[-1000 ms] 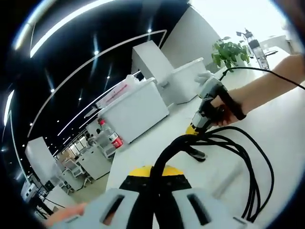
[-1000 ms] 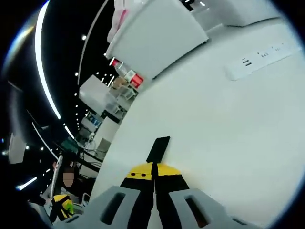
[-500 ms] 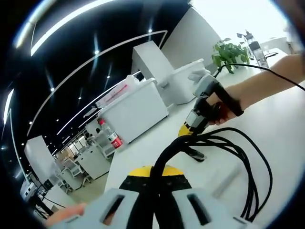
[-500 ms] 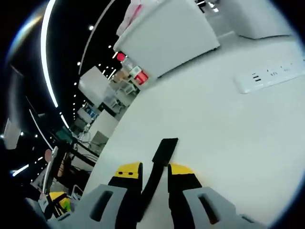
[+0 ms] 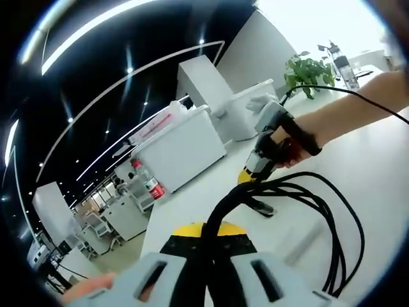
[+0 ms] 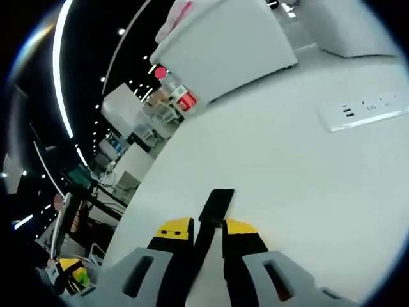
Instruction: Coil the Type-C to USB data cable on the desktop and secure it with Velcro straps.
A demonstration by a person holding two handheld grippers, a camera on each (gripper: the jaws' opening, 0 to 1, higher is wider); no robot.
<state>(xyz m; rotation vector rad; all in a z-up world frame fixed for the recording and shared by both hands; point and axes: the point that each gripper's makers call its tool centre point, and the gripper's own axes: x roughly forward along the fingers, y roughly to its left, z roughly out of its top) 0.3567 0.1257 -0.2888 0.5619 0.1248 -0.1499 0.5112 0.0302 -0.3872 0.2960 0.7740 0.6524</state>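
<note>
The black cable (image 5: 332, 220) hangs in several loose loops over the white desktop (image 5: 383, 173), gathered at one end where the strands run down between the jaws of the left gripper (image 5: 206, 238). Those jaws are pressed together on the bundle, their yellow-and-black tips meeting around it. The loops bulge out to the right and curve back toward the lower edge of the left gripper view.

Beyond the bundle in that view, the right gripper (image 5: 248, 176) is held by a hand (image 5: 291, 144) with a dark wrist strap, its yellow tip pointing down toward the desktop just past the cable.

In the right gripper view, the right gripper (image 6: 207, 229) has its jaws a little apart, and a black Velcro strap (image 6: 214, 206) lies between them, its free end reaching forward over the desktop beyond the tips. Whether the pads actually touch the strap cannot be told.

A white power strip (image 6: 367, 109) lies on the desktop well to the right of the strap. Farther back stand a white storage bin (image 6: 227, 48) and a red-labelled bottle (image 6: 176, 93). A potted plant (image 5: 308, 69) stands at the far end of the desktop.
</note>
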